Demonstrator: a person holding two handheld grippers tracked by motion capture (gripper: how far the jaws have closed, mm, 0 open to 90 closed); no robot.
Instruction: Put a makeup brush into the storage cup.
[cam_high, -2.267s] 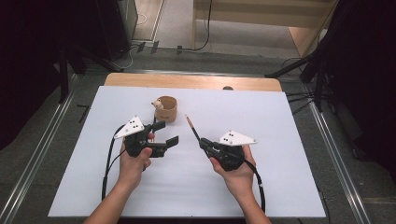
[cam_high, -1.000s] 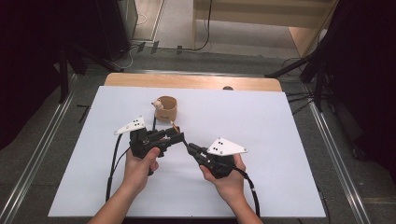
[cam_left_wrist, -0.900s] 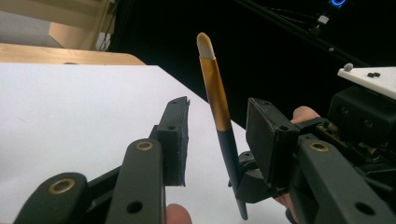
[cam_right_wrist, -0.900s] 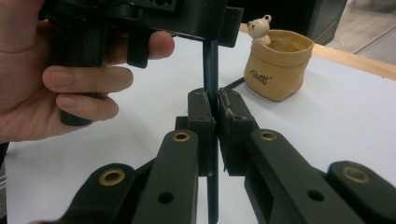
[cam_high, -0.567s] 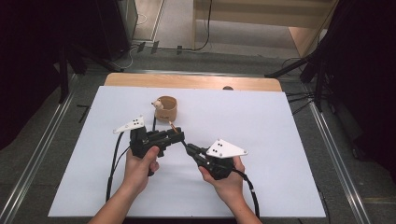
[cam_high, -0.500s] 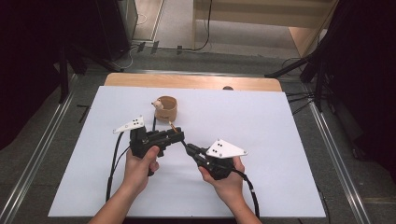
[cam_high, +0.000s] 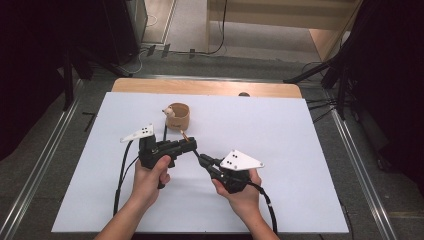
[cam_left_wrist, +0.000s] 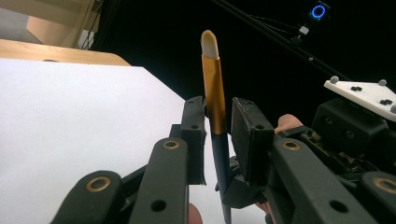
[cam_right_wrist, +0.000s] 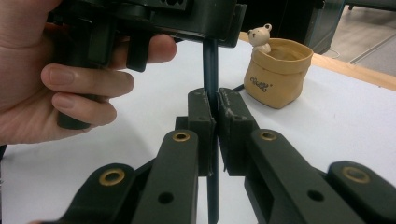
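Nearest the lower edge of the high view, two forearms are seen entering, each hand wrapped around a black hand-held gripper above a white table (cam_high: 310, 165). The right gripper (cam_high: 202, 160) is clamped on the dark handle of a slim paintbrush (cam_right_wrist: 210, 74); in the right gripper view the handle is pinched tightly between the two pads and rises straight up from them. Just beyond, the left gripper (cam_high: 191, 145) is met tip to tip, so the brush is bridged between both tools. In the left gripper view the brush is seen standing between the jaws, its gold ferrule and pale bristle tip pointing past them; the jaws have just been closing around it, with the near pad against the shaft and a narrow gap visible on the other side. The person's left hand (cam_right_wrist: 60, 88) is seen gripping its tool close beside the handle. Farther back on the table, well behind both grippers, a small tan pot (cam_high: 178, 116) with a bear figure on its rim is placed upright.
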